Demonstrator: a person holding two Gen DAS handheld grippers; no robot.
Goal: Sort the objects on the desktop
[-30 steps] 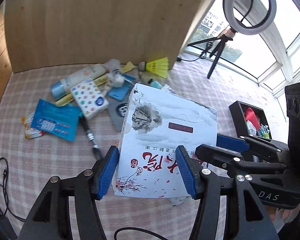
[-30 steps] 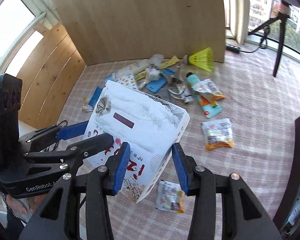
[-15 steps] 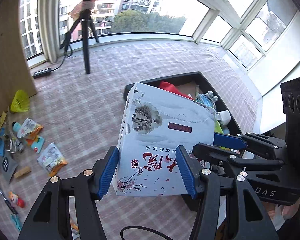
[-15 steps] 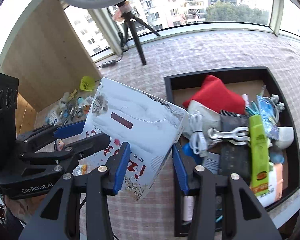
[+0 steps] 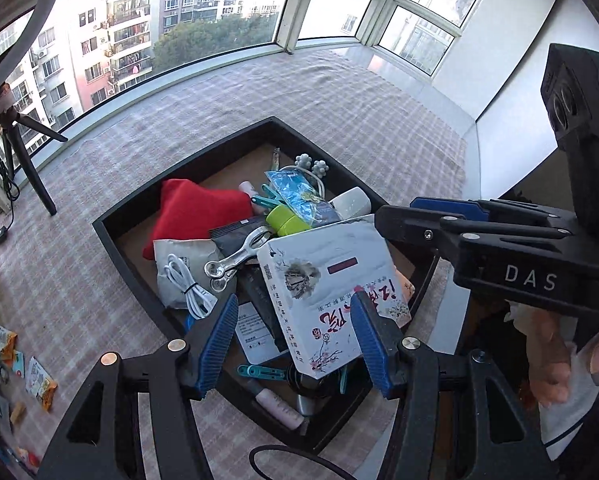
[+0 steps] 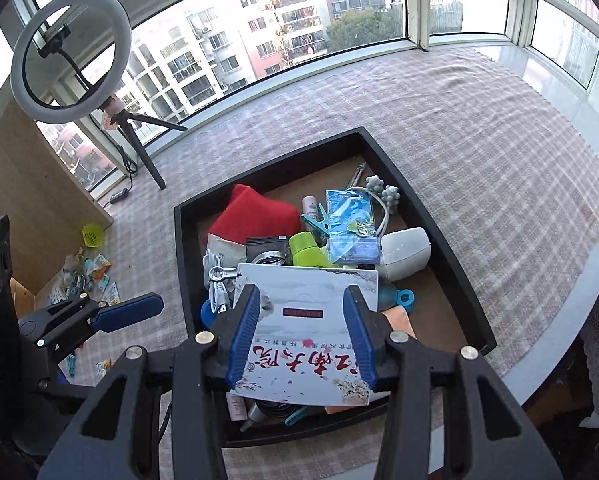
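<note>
Black rectangular tray (image 6: 439, 224) is packed: red cloth pouch (image 6: 255, 212), lime-green bottle cap (image 6: 305, 246), white rounded device (image 6: 405, 250), silver metal clip (image 5: 235, 258), white coiled cable (image 5: 185, 286). White printed carton (image 6: 307, 328) lies on top of the pile. Free passage over pink checked cloth (image 6: 479, 140) beyond tray. Black tripod (image 6: 139, 136) stands far left.

White carton (image 6: 307, 332) printed with red Chinese characters and ink-wash artwork lies tilted on the clutter inside the black tray (image 6: 431, 216), at the tray's 6 o'clock end, label face up.
</note>
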